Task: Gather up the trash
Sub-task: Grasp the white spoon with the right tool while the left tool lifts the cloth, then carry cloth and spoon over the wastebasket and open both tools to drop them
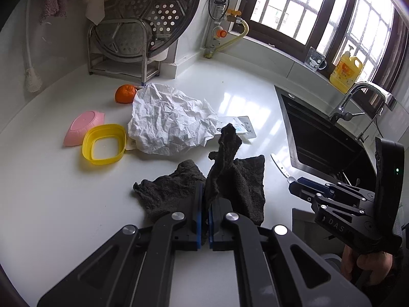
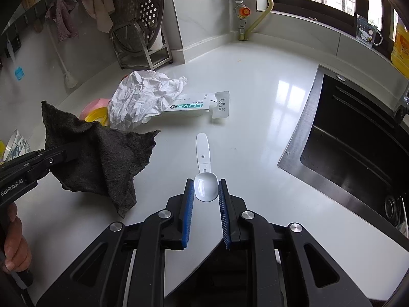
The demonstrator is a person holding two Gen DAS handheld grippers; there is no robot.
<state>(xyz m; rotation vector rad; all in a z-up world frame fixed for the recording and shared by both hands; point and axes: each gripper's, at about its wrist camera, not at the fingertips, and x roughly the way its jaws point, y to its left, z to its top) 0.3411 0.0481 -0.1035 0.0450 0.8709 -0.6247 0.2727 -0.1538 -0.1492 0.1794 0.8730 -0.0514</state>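
Both fingers [image 2: 203,192] grip: cloth [image 1: 230,179], spoon [image 2: 204,176].

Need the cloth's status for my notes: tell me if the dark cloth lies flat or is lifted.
Lifted: the dark cloth hangs bunched from the shut left gripper, its corners dangling above the white counter.

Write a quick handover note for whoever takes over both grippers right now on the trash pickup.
Left gripper: shut on the dark cloth, lifted off the white counter.
Right gripper: shut on the bowl of the white plastic spoon.
On the counter: crumpled white paper over a flat package, an orange, a yellow dish, a pink dish.
No bin in view; paper and package are not yet collected.
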